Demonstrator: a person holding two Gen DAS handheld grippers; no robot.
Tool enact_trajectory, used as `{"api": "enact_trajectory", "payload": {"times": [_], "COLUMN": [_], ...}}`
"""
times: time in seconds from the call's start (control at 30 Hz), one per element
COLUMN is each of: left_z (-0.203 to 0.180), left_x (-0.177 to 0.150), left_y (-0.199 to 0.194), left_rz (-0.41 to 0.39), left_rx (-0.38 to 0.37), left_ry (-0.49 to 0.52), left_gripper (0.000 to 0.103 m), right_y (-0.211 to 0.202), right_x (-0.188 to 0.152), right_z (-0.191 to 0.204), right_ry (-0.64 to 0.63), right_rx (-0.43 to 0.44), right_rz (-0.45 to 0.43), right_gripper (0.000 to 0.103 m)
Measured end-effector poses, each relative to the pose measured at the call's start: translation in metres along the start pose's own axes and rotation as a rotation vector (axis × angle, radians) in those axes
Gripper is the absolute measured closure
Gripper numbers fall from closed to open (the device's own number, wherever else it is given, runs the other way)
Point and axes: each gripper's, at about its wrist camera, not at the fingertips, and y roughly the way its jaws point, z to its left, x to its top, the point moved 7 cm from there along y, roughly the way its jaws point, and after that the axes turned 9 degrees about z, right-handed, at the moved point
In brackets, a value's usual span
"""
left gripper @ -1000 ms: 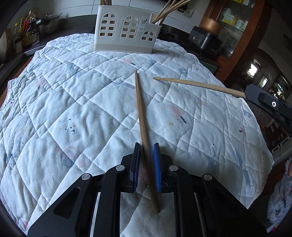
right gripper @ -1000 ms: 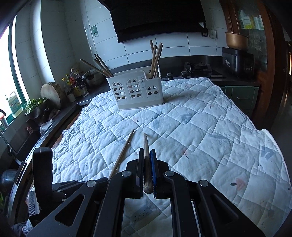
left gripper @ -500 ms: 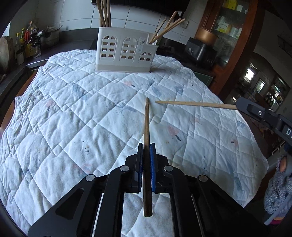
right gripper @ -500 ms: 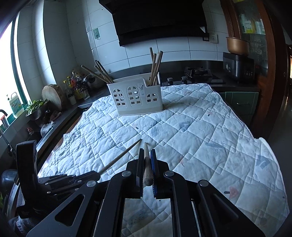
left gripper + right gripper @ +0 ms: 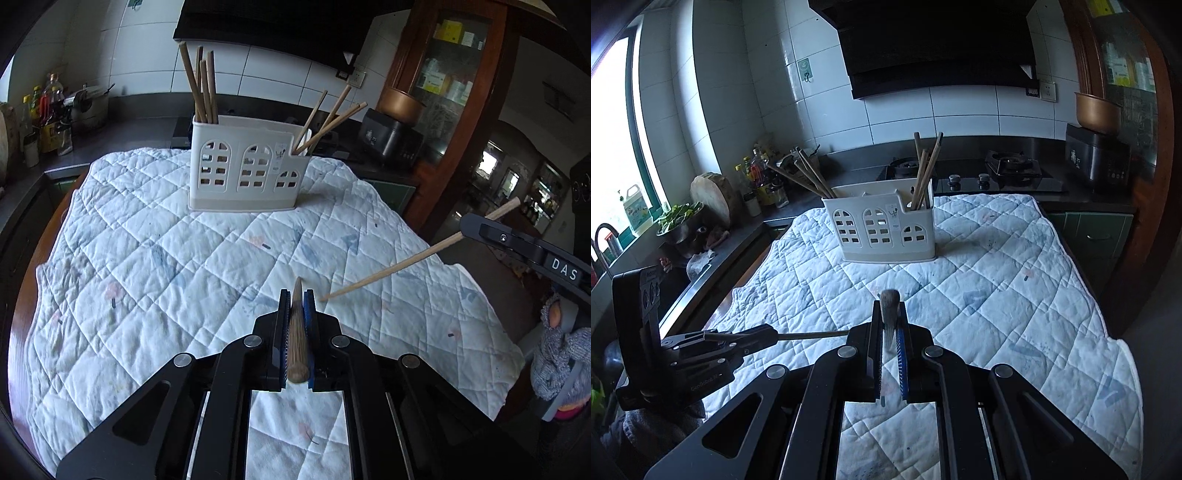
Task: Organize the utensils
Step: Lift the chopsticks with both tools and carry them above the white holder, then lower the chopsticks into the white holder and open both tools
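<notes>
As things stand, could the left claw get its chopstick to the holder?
Probably yes. The left claw is shut on a chopstick, and only bare quilt lies between it and the holder. The right claw's chopstick crosses off to the side.

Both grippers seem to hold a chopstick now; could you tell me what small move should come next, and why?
Probably carry both toward the white holder. The left gripper and right gripper each clamp one chopstick above the quilt, and the holder, already holding chopsticks at both ends, stands well ahead.

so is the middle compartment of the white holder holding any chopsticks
No, in the left wrist view the holder has chopsticks only at its two ends.
</notes>
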Motion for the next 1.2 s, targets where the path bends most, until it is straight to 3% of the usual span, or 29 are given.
{"api": "enact_trajectory", "payload": {"times": [0.37,0.67,0.83,1.03,1.2], "left_z": [0.004,0.011,0.010,0.018,0.031], "left_x": [0.065,0.138,0.195,0.260,0.292], "left_y": [-0.012,-0.025,-0.046,-0.058,-0.044], "left_rz": [-0.036,-0.094,-0.178,-0.255,-0.264], "left_rx": [-0.011,0.053,0.091,0.149,0.181], "left_ry": [0.054,0.097,0.116,0.091,0.051], "left_gripper": [0.098,0.098,0.098,0.098,0.098], "right_y": [-0.004,0.001,0.014,0.035,0.060], "right_x": [0.077,0.154,0.189,0.222,0.241], "right_z": [0.001,0.017,0.020,0.012,0.002], "right_ry": [-0.066,-0.163,-0.190,-0.177,-0.172], "right_rx": [0.006,-0.037,-0.079,-0.107,-0.140], "right_rz": [-0.002,-0.014,-0.033,-0.057,-0.045], "right_gripper": [0.096,0.096,0.096,0.096,0.096]}}
